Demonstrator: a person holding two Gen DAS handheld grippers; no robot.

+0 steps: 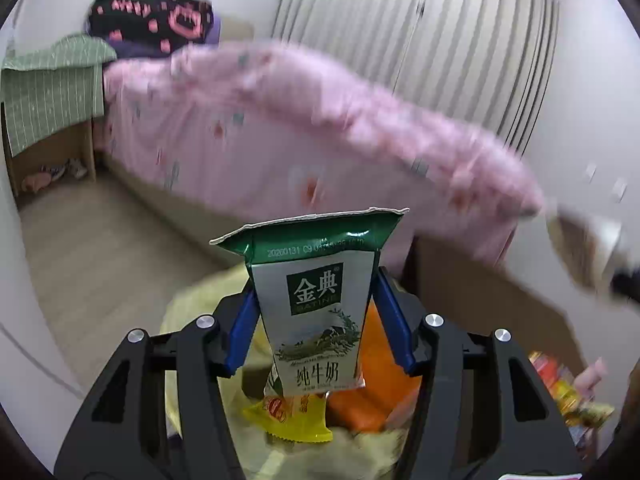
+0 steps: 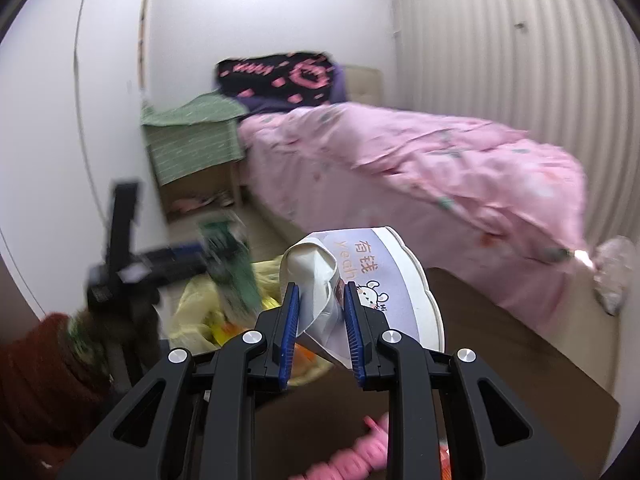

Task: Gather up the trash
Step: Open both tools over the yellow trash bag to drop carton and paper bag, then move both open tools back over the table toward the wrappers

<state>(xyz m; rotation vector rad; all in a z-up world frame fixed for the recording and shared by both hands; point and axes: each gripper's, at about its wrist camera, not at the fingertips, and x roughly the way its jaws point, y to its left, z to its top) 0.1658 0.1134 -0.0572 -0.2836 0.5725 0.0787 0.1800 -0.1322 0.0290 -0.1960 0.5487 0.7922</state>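
My left gripper point(image 1: 314, 292) is shut on a green and white milk carton point(image 1: 316, 300), held upright above a yellow trash bag point(image 1: 192, 304) that holds a yellow wrapper point(image 1: 292, 416) and an orange packet point(image 1: 376, 380). My right gripper point(image 2: 320, 300) is shut on a crushed white paper cup point(image 2: 360, 280) with a purple band and a rabbit drawing. In the right wrist view the left gripper point(image 2: 168, 260) shows blurred at the left with the carton point(image 2: 232, 268) over the yellow bag point(image 2: 200, 304).
A bed with a pink quilt point(image 1: 300, 132) fills the back. A nightstand under a green cloth point(image 1: 48, 88) stands at the left. A brown table point(image 2: 500, 360) lies below, with snack packets point(image 1: 560, 384) and a pink object point(image 2: 352, 460) on it.
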